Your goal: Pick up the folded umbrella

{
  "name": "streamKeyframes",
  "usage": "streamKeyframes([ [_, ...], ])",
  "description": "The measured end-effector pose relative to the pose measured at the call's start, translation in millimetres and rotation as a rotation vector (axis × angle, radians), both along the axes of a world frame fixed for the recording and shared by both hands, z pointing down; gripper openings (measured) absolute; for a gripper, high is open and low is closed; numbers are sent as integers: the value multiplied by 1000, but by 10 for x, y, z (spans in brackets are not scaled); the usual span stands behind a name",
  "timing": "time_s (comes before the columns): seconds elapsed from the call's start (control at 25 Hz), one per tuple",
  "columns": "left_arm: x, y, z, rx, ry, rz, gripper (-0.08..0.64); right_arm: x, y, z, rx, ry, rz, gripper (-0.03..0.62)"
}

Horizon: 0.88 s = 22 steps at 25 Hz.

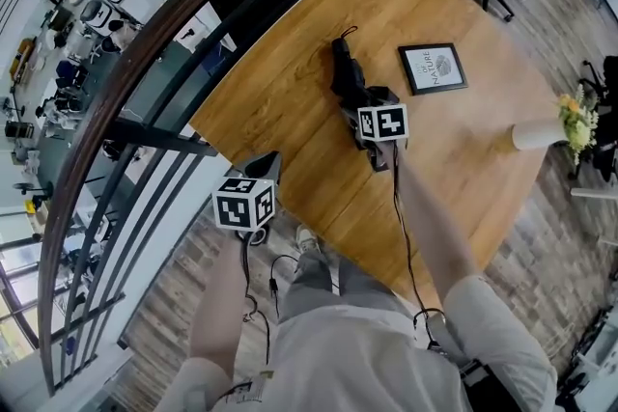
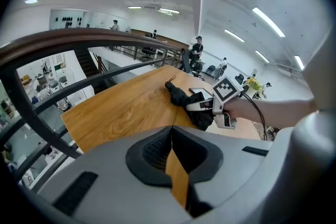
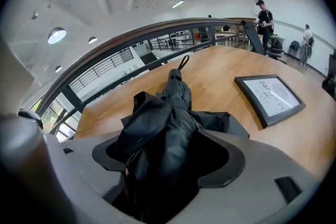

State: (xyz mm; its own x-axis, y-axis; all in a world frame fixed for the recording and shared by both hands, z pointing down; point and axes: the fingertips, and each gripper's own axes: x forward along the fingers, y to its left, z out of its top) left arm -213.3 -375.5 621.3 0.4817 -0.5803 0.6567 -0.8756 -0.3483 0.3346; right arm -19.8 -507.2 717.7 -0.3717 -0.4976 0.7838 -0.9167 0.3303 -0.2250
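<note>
Entry, both tongs in view.

Right tongs (image 3: 168, 168): jaws stand as wide apart as I see them go. The umbrella (image 1: 345, 72) lies between them, and its black cloth fills the whole gap in the right gripper view. I see no pad clearly pressing into the cloth, so I note it as open around the umbrella, not gripping.

Left tongs (image 2: 172, 155): jaw tips meet, leaving only a thin wedge below them through which the wood shows. Nothing is between them. In the head view this tool hangs at the table's near left corner, well apart from the umbrella.

Umbrella: black, folded but loose, its cloth bunched at the end nearest me. It rests on the wooden table (image 1: 280, 101), about mid-table, lying lengthwise away from me. Its cord loop (image 3: 182, 63) is at the far end, pointing toward the railing (image 1: 145, 63).

Other items on the table:
- A framed picture (image 1: 433, 68) lies flat to the right of the umbrella, near it but not touching.
- A pale vase (image 1: 537, 133) with flowers sits close to the right edge, well apart from the rest.

The railing curves round the table's far and left sides.
</note>
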Motion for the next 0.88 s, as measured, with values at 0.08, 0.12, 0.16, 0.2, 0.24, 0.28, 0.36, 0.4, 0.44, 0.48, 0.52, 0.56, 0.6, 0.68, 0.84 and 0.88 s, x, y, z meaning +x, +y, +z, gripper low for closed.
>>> streamKeyframes([
  [0.08, -12, 57, 43, -12, -4, 3, 18, 6, 6, 70, 0, 33, -8, 370],
  [0.12, 0, 54, 52, -14, -6, 4, 18, 20, -7, 105, 3, 49, -10, 370],
  [0.16, 23, 39, 54, -14, -8, 4, 18, 43, -25, 136, 6, 62, -9, 370],
  [0.2, 48, 23, 49, -12, -10, 5, 18, 71, -42, 165, 8, 76, -7, 370],
  [0.24, 68, 15, 39, -9, -13, 5, 18, 98, -54, 189, 10, 97, -8, 370],
  [0.28, 79, 16, 27, -8, -18, 4, 18, 122, -64, 206, 15, 126, -11, 370],
  [0.36, 86, 30, -19, -7, -21, 2, 18, 149, -85, 215, 28, 177, -18, 321],
  [0.4, 92, 32, -58, -4, -16, -1, 18, 156, -94, 208, 26, 183, -20, 291],
  [0.44, 101, 33, -107, 2, -7, -3, 18, 162, -93, 194, 15, 172, -18, 268],
  [0.48, 113, 33, -161, 8, 3, -5, 18, 167, -78, 174, -5, 146, -7, 251],
  [0.52, 124, 33, -217, 17, 11, -5, 18, 167, -51, 145, -29, 106, 12, 241],
  [0.56, 132, 31, -273, 28, 15, -2, 18, 160, -19, 106, -50, 59, 35, 236],
  [0.6, 138, 29, -325, 39, 18, 1, 18, 144, 13, 54, -60, 13, 55, 236],
  [0.68, 144, 24, -434, 61, 25, 5, 18, 93, 84, -83, -51, -56, 74, 236],
  [0.84, 153, -1, -753, 126, 42, -11, 18, -20, 217, -598, 44, -125, 28, 236],
  [0.88, 156, -6, -864, 146, 43, -16, 18, -40, 249, -790, 74, -146, 16, 236],
])
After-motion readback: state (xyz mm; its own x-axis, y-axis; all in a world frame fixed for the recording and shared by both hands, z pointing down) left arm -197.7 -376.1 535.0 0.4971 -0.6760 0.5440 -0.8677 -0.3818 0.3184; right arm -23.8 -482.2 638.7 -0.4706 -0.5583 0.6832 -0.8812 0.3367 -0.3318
